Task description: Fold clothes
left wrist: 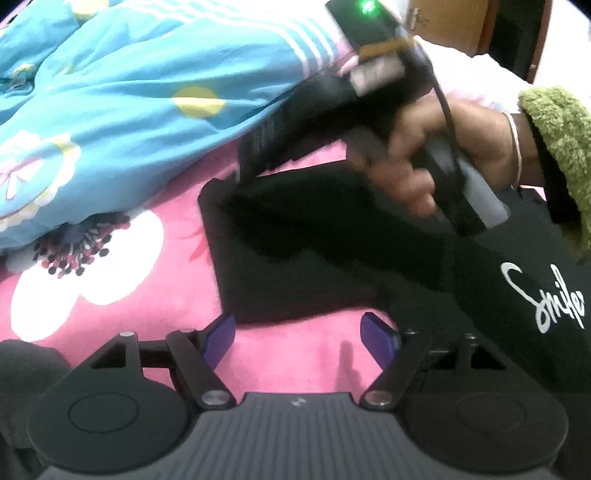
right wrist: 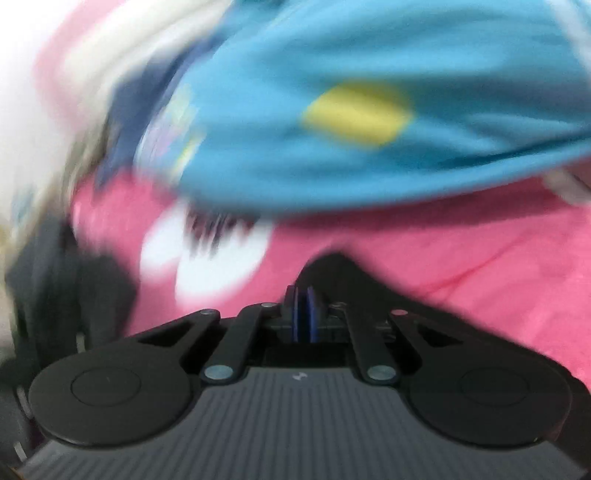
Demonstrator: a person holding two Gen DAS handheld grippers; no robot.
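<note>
A black shirt with white script lettering lies on a pink flowered bedspread. Part of it is folded over toward the left. My left gripper stands open just short of the shirt's near edge, blue pads apart over bare pink spread. A hand holds my right gripper at the shirt's far left corner. In the blurred right wrist view, that gripper has its pads pressed together, with a peak of black cloth pinched at the tips.
A blue quilt with yellow dots and white stripes is bunched along the far side of the bed, close behind the shirt. A fuzzy green sleeve comes in at the right. A wooden door stands beyond.
</note>
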